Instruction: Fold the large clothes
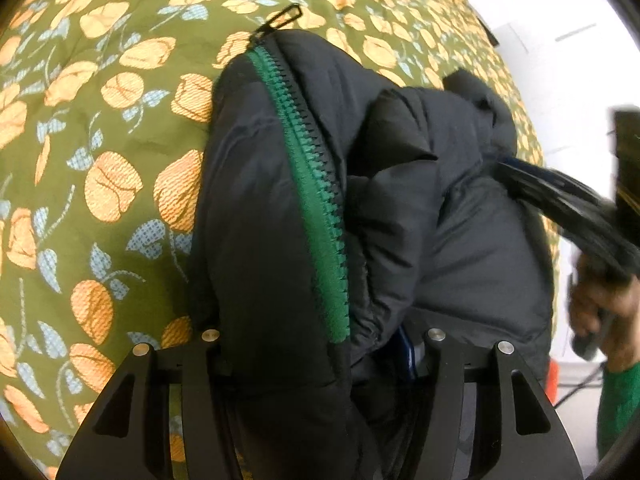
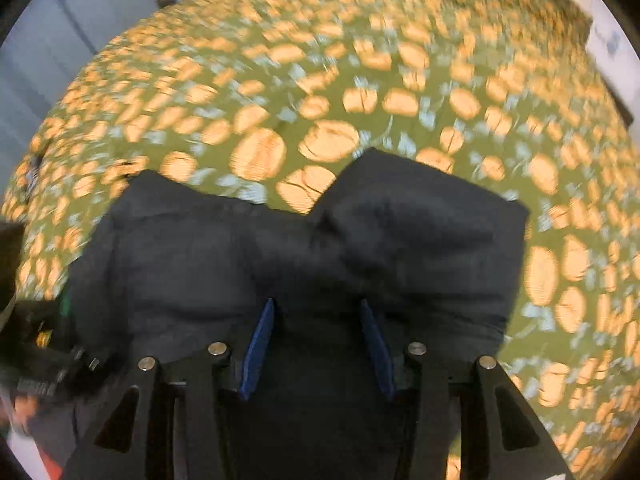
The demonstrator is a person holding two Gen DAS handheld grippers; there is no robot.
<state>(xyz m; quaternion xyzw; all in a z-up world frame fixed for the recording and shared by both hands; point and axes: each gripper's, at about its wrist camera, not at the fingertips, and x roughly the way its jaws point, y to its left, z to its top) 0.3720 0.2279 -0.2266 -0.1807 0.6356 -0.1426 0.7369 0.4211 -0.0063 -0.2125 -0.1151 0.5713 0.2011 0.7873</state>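
Left wrist view shows the black puffy jacket (image 1: 280, 200) lying bunched on the bed cover (image 1: 80, 120), which is olive with orange flowers. Its green zipper (image 1: 316, 200) runs from the pull tab at the far end down to my left tool (image 1: 320, 356). The jaws of this tool stand about half open, and the thick zipper edge of the jacket fills the gap between them; I judge that it grips this edge, though the pads themselves are hidden by the fabric. My right tool (image 2: 318, 344) is seen in the right wrist view, which is blurred. Its blue pads (image 2: 258, 348) stand apart with dark jacket fabric between them, but I cannot tell if they really press on it. In the left view this right tool comes in from the right side, with my hand (image 1: 600, 312) and green sleeve (image 1: 618, 408) behind it. The step in hand, I think, is bringing one part of the jacket over the rest to make a fold. The next move needs both tools to keep the padded layers together and to lay the fabric flat, because such thick material may spring open.
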